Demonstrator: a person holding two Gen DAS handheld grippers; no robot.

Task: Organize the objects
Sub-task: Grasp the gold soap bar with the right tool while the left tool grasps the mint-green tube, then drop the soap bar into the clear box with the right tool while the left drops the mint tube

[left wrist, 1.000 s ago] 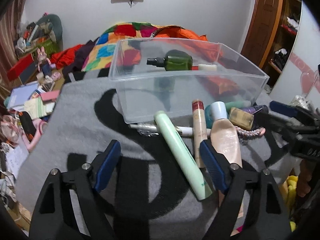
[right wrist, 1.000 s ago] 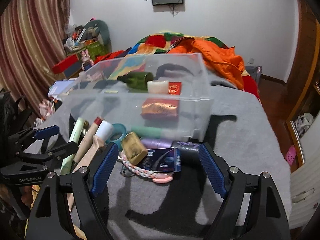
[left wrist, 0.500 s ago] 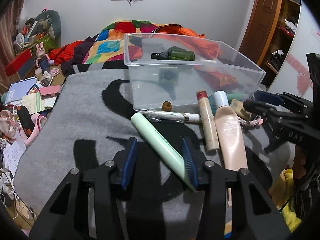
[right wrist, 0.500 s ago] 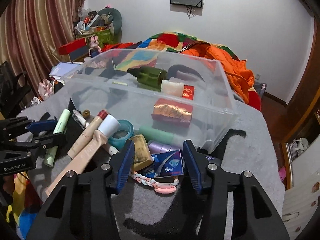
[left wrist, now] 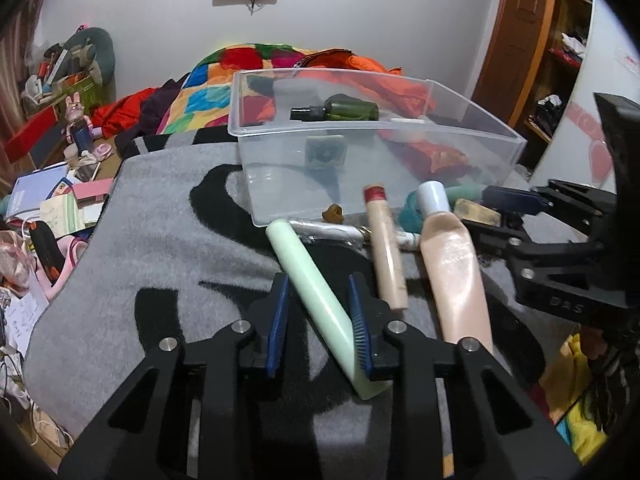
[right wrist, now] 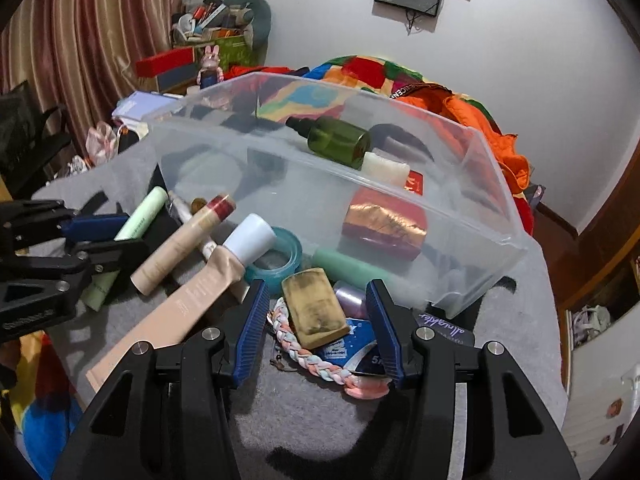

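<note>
Two grippers closing over clutter beside clear bin: left gripper narrowing around mint tube, one pad touching; right gripper straddling gold block, gaps remaining. Centring before lifting advisable.

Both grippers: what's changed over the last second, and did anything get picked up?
Both jaws have been closing. The left gripper now brackets the pale green tube; the right gripper now brackets the tan block. Pad contact is unclear on either, and neither item is lifted. The clear bin and its contents stayed put.
</note>
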